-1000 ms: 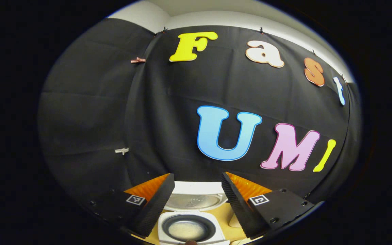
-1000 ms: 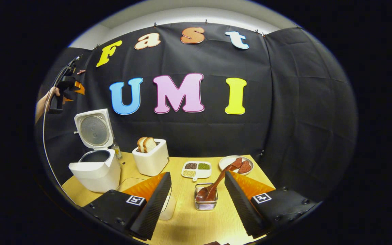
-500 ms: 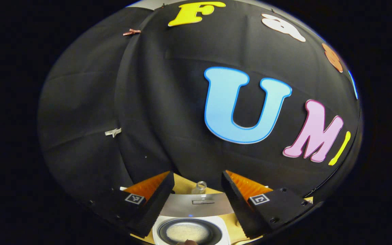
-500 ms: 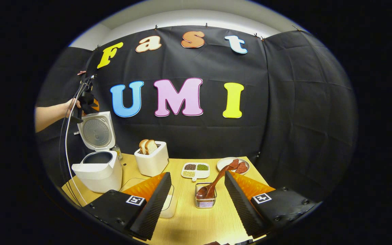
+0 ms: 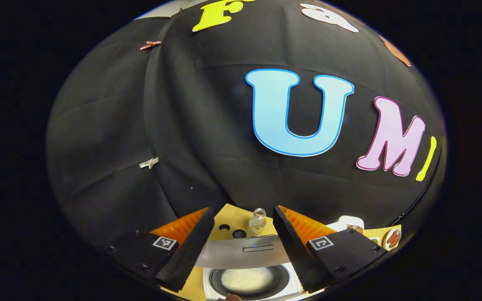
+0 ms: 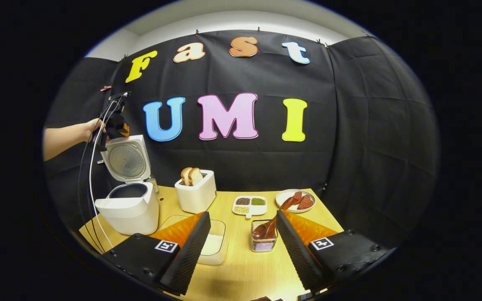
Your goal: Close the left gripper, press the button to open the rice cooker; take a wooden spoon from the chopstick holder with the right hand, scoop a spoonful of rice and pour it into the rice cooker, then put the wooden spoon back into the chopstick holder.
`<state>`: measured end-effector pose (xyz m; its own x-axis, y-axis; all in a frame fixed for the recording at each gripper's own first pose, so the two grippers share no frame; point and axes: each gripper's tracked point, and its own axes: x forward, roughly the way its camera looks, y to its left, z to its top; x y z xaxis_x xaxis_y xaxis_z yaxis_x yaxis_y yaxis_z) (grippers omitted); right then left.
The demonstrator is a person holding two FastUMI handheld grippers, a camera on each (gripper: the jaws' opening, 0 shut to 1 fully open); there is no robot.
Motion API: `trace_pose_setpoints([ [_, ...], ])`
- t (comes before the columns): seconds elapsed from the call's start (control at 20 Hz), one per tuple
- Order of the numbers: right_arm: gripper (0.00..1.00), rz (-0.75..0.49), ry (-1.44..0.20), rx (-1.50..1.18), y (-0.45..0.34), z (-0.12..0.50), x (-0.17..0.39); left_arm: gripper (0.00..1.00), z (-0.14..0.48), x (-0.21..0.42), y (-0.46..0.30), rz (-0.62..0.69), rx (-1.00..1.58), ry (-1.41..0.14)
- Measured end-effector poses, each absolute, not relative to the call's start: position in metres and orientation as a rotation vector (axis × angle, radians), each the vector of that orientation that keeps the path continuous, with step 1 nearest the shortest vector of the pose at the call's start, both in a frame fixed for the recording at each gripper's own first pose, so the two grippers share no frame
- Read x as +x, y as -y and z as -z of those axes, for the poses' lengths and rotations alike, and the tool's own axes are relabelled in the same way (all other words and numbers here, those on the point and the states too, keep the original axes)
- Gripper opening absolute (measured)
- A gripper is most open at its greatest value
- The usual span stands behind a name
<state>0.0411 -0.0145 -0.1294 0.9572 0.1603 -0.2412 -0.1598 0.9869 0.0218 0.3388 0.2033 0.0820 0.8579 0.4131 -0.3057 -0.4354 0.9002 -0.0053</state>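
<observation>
Left gripper view: we log the left gripper [image 5: 243,244] wide open and empty above the rice cooker [image 5: 249,279], whose lid stands raised.

Right gripper view: right gripper [image 6: 243,246] also spread and empty; the wooden spoon [image 6: 271,223] sits just ahead in the chopstick holder [image 6: 263,243], handle leaning up and away to the right (right hand clearly nearer).

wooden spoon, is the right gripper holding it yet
No, the wooden spoon stands in the chopstick holder on the table, ahead of the open right gripper, untouched.

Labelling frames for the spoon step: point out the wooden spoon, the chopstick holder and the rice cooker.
wooden spoon [image 6: 271,223], right gripper view, on its handle.
chopstick holder [image 6: 262,245], right gripper view, on its front wall.
rice cooker [image 6: 129,211], right gripper view, on its body.
</observation>
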Motion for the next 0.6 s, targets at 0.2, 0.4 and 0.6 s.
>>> trace_pose_setpoints([
  [0.2, 0.98, -0.203, -0.257, 0.004, 0.001, 0.134, 0.038, 0.99, -0.059, 0.308, -0.183, -0.434, -0.09, -0.345],
  [0.4, 0.98, -0.24, -0.272, -0.006, -0.009, 0.142, 0.034, 0.99, -0.023, 0.276, -0.162, -0.441, -0.114, -0.384],
  [0.6, 0.99, -0.271, -0.27, -0.016, -0.016, 0.141, 0.033, 0.99, 0.017, 0.251, -0.145, -0.434, -0.128, -0.419],
])
